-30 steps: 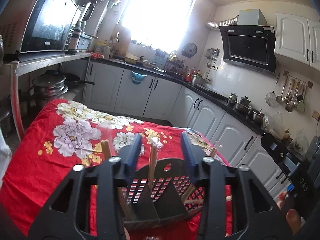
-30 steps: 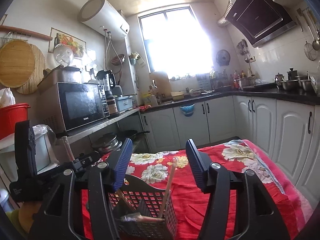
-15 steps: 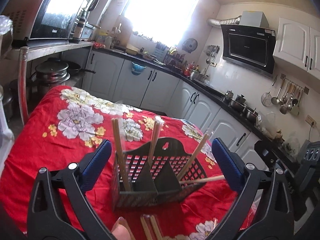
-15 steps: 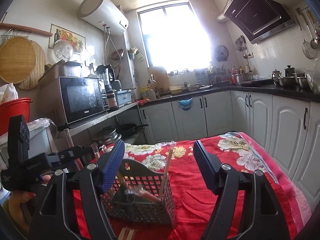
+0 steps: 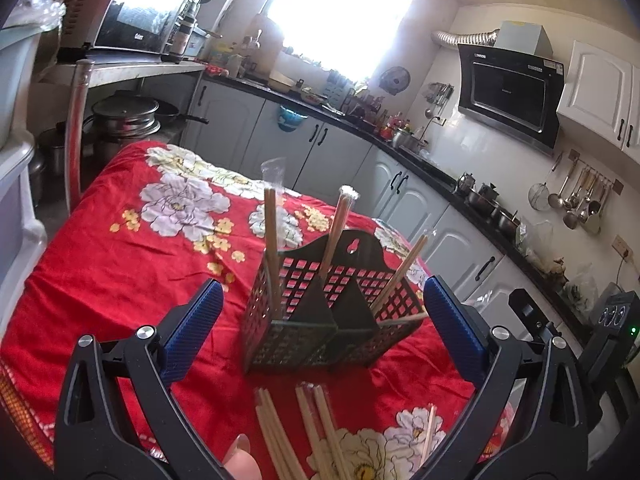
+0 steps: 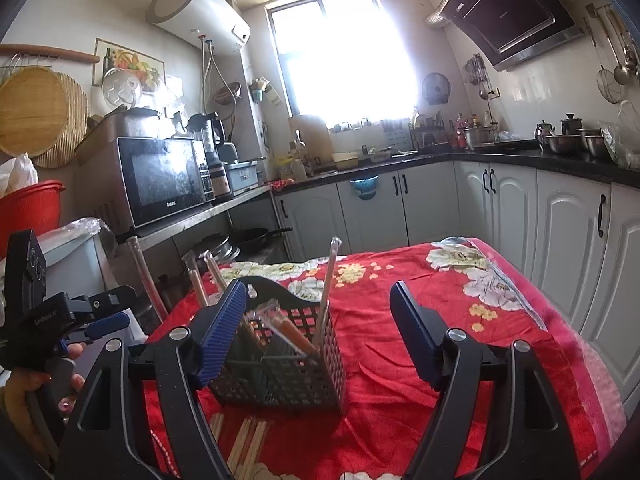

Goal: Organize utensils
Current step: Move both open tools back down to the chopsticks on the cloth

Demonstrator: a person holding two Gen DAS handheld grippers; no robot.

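Observation:
A black lattice utensil basket stands on the red floral tablecloth. Several wrapped chopstick pairs lean upright in its compartments. Loose chopsticks lie on the cloth in front of it. My left gripper is wide open and short of the basket, with nothing touching its pads. My right gripper has its jaws opening. The basket stands beyond its left finger, and nothing is gripped.
A metal shelf with a microwave and stacked pots stands left of the table. White cabinets under a dark counter run along the far and right sides. A white bin is close on the left. A hand holds the left gripper.
My left gripper opened wide off a chopstick pair, which now stands in the basket, and drew back. The right jaws widened and drew back. Loose chopsticks came into view.

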